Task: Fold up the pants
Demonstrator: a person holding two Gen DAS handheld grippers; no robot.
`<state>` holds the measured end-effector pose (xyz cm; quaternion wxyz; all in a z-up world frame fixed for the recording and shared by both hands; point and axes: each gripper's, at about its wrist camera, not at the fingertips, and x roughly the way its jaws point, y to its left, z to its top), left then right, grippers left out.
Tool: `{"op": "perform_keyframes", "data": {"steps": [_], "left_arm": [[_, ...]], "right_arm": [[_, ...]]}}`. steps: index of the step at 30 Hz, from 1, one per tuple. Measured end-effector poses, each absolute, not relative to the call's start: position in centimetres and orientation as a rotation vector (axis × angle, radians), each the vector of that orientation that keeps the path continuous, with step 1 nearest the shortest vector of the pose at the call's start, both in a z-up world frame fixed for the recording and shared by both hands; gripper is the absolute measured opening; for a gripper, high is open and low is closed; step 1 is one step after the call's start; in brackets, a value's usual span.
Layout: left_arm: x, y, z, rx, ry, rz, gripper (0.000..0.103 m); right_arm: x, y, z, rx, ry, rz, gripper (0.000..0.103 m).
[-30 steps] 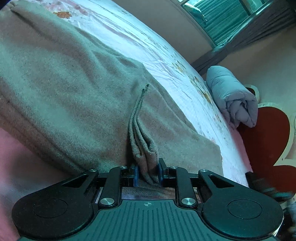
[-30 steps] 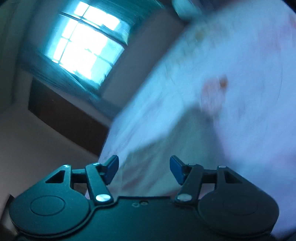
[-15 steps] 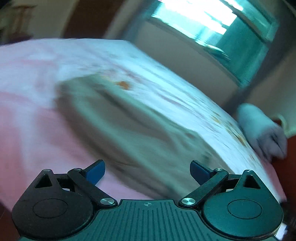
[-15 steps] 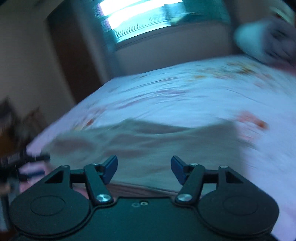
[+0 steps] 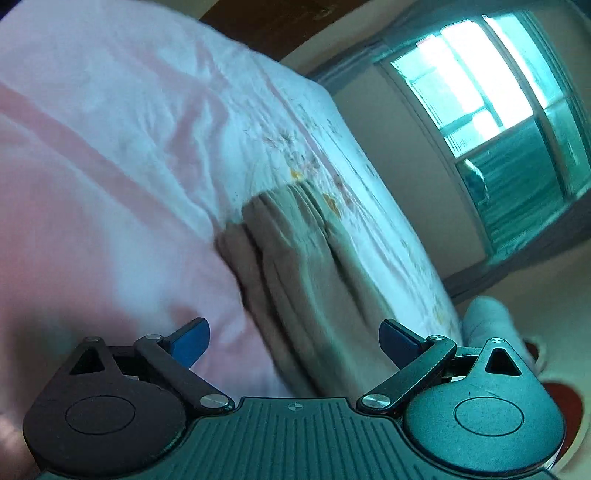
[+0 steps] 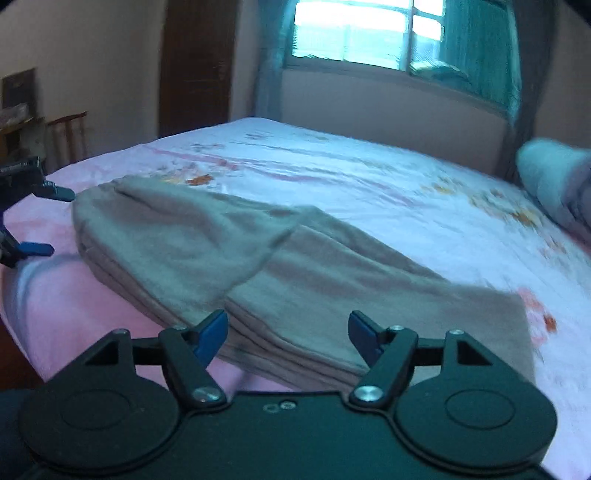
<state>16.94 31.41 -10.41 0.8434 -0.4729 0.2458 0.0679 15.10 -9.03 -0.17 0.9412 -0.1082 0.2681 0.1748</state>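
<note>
The grey-beige pants (image 6: 258, 254) lie folded lengthwise on the bed, running from the left end to the near right. My right gripper (image 6: 288, 330) is open and empty, just above the pants' near edge. My left gripper (image 5: 293, 338) is open and empty, close above the near end of the pants (image 5: 295, 258). The left gripper also shows at the far left of the right wrist view (image 6: 33, 221), beside the pants' left end.
The bed has a pink and white flowered sheet (image 6: 369, 173). A rolled light-blue quilt (image 6: 554, 177) lies at the right by the headboard. A window (image 6: 354, 29), a dark door (image 6: 195, 62) and a wooden chair (image 6: 68, 136) stand behind.
My left gripper let go of the pants fold it held, opened wide and swung toward the pants' end. My right gripper stayed open and swung round to face the pants.
</note>
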Motion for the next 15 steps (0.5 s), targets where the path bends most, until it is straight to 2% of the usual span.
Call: {"op": "perform_keyframes", "data": {"steps": [8,9,10,12,15], "left_arm": [[22.7,33.6,-12.1,-1.055,0.544,0.104,0.097],[23.1,33.4,-11.9,-1.027,0.551,0.098,0.093],[23.1,33.3,-11.7,-0.999,0.564,0.128,0.029],[22.5,34.0,-11.6,-1.055,0.519,0.097,0.032],[21.6,33.2,-9.9,-0.969,0.482,0.07,0.032]], "right_arm": [[15.0,-11.1,0.3,-0.14,0.556,0.27,0.066],[15.3,-10.5,-0.1,-0.146,0.558,0.275,0.066],[15.4,-10.1,-0.3,-0.153,0.562,0.283,0.066],[15.4,-9.1,-0.5,-0.17,0.561,0.295,0.066],[15.6,-7.4,-0.7,-0.206,0.552,0.319,0.066]]}}
